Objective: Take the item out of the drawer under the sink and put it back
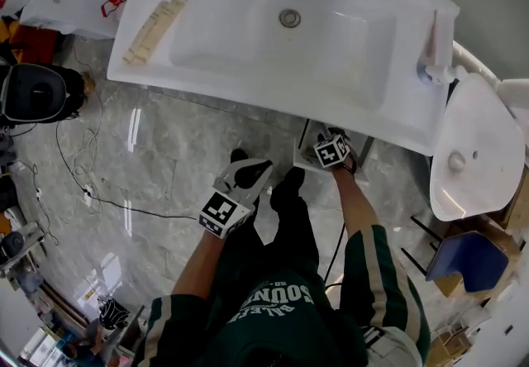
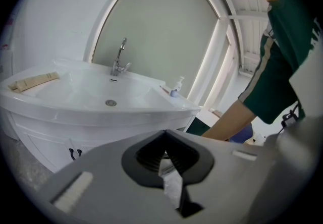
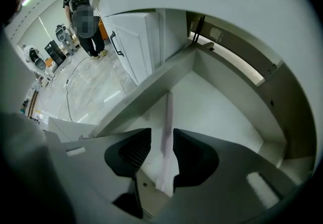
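Under the white sink (image 1: 157,68) the drawer (image 3: 222,107) stands open, white and bare inside. A thin pale pink stick (image 3: 168,117) runs along my right gripper (image 3: 161,132) between its jaws. The jaws stand apart: the stick rests against the right pad, with a gap to the left pad. In the head view the right gripper (image 1: 332,150) reaches under the sink's front edge, where a corner of the drawer (image 1: 307,159) shows. My left gripper (image 1: 254,170) hangs over the floor in front of the cabinet. Its jaws meet at the tips (image 2: 164,134) with nothing held.
A tan bundle (image 1: 153,26) lies on the sink's left ledge and a pump bottle (image 1: 430,68) on its right. A white basin (image 1: 471,150) and a blue stool (image 1: 467,262) crowd the right. Cables (image 1: 91,192) trail on the marble floor. A cabinet door (image 3: 133,46) adjoins the drawer.
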Demonstrator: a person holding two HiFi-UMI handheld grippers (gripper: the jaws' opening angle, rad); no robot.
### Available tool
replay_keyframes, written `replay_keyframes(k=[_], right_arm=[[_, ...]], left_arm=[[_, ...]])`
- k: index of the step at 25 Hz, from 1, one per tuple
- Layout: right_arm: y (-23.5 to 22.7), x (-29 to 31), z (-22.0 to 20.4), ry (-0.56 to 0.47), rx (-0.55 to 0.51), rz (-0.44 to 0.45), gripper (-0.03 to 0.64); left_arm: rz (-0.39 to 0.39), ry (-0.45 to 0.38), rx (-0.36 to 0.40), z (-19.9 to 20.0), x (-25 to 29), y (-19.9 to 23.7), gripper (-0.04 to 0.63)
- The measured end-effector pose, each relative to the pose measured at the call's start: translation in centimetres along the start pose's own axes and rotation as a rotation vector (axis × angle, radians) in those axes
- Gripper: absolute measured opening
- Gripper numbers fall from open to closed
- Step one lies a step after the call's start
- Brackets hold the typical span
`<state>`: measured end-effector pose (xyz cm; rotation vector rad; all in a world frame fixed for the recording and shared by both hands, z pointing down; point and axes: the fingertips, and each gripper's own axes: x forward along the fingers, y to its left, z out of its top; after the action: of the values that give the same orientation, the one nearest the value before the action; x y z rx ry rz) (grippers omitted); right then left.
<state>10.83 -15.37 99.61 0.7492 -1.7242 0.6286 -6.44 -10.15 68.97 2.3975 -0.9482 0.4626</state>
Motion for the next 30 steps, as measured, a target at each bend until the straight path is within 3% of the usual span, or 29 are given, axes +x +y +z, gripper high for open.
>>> replay_keyframes(k=[7, 10, 12, 30], right_arm=[[-1.8, 1.8, -0.6, 0.067, 0.079, -0.059, 0.112], [-1.4, 2.0, -1.2, 0.083, 0.060, -0.083, 0.098], [-1.3, 2.0, -1.1, 0.086, 0.050, -0.087, 0.051], [-1.6, -2.6, 0.7, 0.070, 0.016, -0.157, 0.048]], left_arm=[[0.019, -0.003, -0.007, 0.5, -0.4, 0.7, 0.051], [0.032, 0.005, -0.035, -0.5, -0.9, 1.0, 0.051], [0.034, 0.010, -0.044, -0.8, -1.0, 1.1, 0.051], [0.023, -0.019, -0.082, -0.5, -3.5, 1.5, 0.051]])
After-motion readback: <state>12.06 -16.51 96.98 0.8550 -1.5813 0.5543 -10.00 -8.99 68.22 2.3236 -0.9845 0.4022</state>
